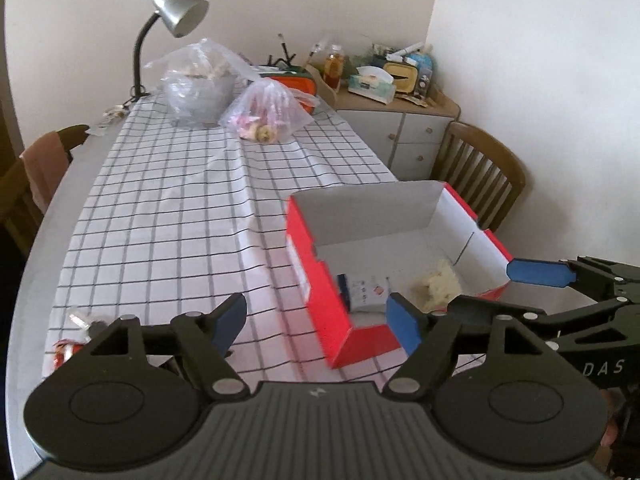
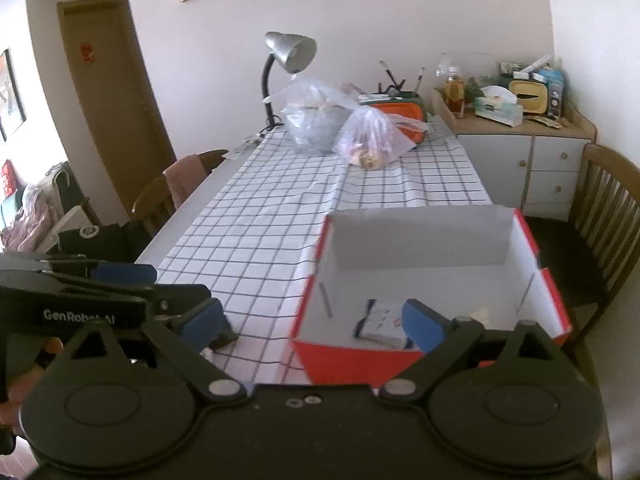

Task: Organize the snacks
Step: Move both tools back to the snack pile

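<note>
Crinkled foil and paper mark the small red-and-white wrapped snacks (image 1: 70,344) lying at the left edge of the black-gridded white tablecloth (image 1: 168,208), just beside the left gripper (image 1: 316,322). That gripper's blue-padded jaws are seen standing wide apart with nothing between them. Two knotted clear plastic bags of snacks (image 1: 266,110) are set at the far end of the table, near the silver gooseneck desk lamp (image 1: 176,16).

To the right, the red cardboard box with a white interior (image 1: 316,268) is placed near the table's front right corner. Inside it a flat white-and-blue snack packet (image 1: 364,290) lies against the near wall, and a pale, crumbly-looking puffed snack (image 1: 436,286) rests beside it, nearer the right wall. Farthest right, the right gripper (image 2: 316,320) is held over the box's near edge, jaws spread wide and empty; one of its blue pads shows in the left wrist view above the box's right wall.

The wrapped pieces are judged light, slippery and easily crushed, best pinched gently across the twisted wrapper ends. The bags would probably sag and shift, so the gathered knot is judged the surest hold. The box, seemingly stiff but thin, could be steadied by a wall.
</note>
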Action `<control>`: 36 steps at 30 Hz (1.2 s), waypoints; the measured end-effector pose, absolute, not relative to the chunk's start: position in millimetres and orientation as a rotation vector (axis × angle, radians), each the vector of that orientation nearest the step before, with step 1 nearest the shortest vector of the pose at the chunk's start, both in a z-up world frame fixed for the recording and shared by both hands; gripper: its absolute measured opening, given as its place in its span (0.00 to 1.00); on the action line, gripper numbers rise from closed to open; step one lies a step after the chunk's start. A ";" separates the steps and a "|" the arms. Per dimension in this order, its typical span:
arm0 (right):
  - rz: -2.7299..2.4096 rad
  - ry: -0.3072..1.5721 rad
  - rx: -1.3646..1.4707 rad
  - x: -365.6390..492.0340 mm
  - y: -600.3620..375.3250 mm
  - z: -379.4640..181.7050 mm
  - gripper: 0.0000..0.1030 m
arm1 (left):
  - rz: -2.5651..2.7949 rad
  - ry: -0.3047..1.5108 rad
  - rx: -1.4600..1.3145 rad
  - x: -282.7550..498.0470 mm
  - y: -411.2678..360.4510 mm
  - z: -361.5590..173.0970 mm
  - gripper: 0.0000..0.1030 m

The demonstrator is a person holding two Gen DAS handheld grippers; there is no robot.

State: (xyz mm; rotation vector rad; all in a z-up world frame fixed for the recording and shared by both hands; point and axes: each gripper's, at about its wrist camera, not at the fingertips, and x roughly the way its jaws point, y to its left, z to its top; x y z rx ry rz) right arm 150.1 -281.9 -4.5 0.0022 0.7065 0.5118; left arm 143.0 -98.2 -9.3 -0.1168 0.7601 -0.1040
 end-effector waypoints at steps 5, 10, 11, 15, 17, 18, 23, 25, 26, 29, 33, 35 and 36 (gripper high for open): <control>0.540 0.702 -0.001 134.1 -255.5 -9.9 1.00 | -0.095 0.748 -0.136 122.1 -71.3 -12.2 0.79; 0.557 0.724 -0.009 123.4 -228.3 -20.0 1.00 | -0.081 0.760 -0.175 107.1 -37.3 -21.3 0.80; 0.557 0.732 -0.013 121.4 -223.0 -23.2 1.00 | -0.072 0.763 -0.178 104.1 -30.3 -23.1 0.80; 0.558 0.765 -0.014 113.9 -203.1 -35.7 1.00 | -0.024 0.791 -0.190 92.6 5.0 -34.0 0.80; 0.551 0.780 -0.014 112.4 -194.7 -41.4 1.00 | -0.001 0.804 -0.197 88.0 22.1 -39.4 0.80; 0.551 0.787 -0.012 112.0 -190.5 -44.4 1.00 | 0.010 0.811 -0.200 85.6 30.6 -42.4 0.80; 0.561 0.824 -0.062 109.7 -168.0 -64.6 1.00 | 0.047 0.853 -0.210 78.5 67.2 -57.7 0.80; 0.560 0.854 -0.083 110.2 -160.5 -75.0 1.00 | 0.052 0.872 -0.207 76.1 79.3 -65.0 0.80; 0.564 0.870 -0.087 110.3 -157.2 -79.8 0.99 | 0.057 0.883 -0.206 75.2 85.2 -69.5 0.80; 0.573 0.909 -0.095 108.8 -146.6 -92.3 0.99 | 0.069 0.910 -0.202 73.6 98.0 -82.4 0.80; 0.608 0.947 -0.117 104.2 -125.9 -107.0 0.98 | 0.070 0.957 -0.199 73.7 112.6 -102.2 0.80; 0.639 0.966 -0.145 100.7 -112.7 -114.7 0.95 | 0.051 0.976 -0.185 73.0 116.0 -111.6 0.80; 0.653 0.973 -0.165 97.2 -106.0 -119.4 0.95 | 0.039 0.984 -0.177 71.7 116.3 -115.9 0.80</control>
